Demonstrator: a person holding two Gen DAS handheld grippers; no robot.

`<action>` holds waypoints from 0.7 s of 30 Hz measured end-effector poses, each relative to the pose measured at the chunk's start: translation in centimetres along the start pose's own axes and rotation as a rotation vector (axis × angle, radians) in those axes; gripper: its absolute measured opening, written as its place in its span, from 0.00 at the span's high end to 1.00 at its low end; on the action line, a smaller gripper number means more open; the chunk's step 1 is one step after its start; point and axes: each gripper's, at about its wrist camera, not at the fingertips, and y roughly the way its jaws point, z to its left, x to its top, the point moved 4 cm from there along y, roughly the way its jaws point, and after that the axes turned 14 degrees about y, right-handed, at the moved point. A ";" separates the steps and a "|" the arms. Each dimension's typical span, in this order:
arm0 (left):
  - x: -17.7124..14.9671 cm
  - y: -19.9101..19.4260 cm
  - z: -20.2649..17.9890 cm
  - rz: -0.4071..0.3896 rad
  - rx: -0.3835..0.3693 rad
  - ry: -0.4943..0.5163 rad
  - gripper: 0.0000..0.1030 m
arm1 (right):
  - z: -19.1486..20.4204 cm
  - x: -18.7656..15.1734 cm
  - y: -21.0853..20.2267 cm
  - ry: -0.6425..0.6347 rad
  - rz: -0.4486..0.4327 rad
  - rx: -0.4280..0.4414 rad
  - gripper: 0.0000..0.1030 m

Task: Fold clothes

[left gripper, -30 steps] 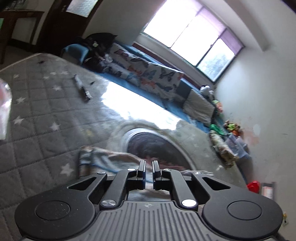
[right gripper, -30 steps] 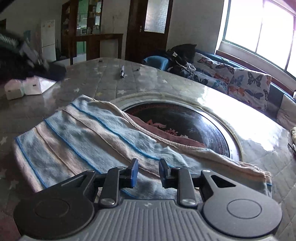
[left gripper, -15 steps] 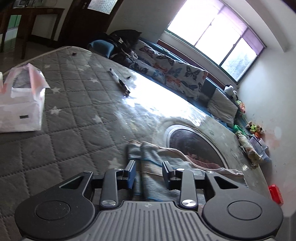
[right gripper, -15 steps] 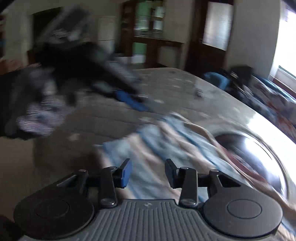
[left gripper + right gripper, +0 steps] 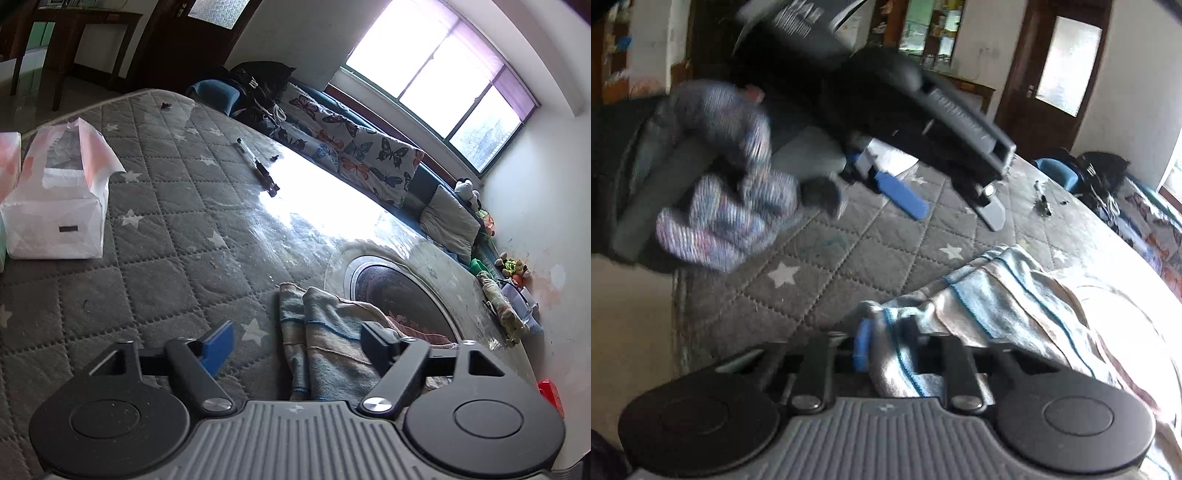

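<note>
While a pale blue, beige-striped knit garment (image 5: 1008, 295) lies partly folded on the grey quilted, star-printed mattress cover (image 5: 166, 229), its far end draped over a round dark panel (image 5: 402, 295) set into the surface, the right gripper (image 5: 886, 347) has just been closing and now pinches the garment's near corner, the cloth bunched between its blue-padded jaws. In the left wrist view the left gripper (image 5: 295, 339) has just been opening and stands spread wide, the garment's doubled left edge lying below the gap, neither finger touching it. The same gripper, held in a speckled knit glove (image 5: 727, 206), hangs blurred above the mattress at the far left of the right wrist view.

The step in hand looks like a re-grip between folds: one corner is secured, the other is yet to be taken. The next move likely calls for the left gripper to drop onto the neighbouring corner and close, so both can carry the edge over together.

A white and pink paper bag (image 5: 59, 206) stands at the far left, a slim dark pen-like tool (image 5: 258, 168) lies further off, and butterfly-print cushions (image 5: 354, 151) line the wall under a bright window (image 5: 436, 70).
</note>
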 end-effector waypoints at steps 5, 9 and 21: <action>0.3 0.7 -0.8 0.008 -0.013 -0.020 0.08 | -1.9 0.9 -2.7 0.123 -0.072 0.024 0.92; 0.5 1.7 -1.7 0.030 -0.019 -0.053 0.08 | -3.5 1.2 -5.1 0.198 -0.136 0.027 0.92; 2.2 4.4 -6.4 0.094 -0.099 -0.135 0.23 | -8.9 -0.6 -10.9 0.343 -0.265 -0.012 0.92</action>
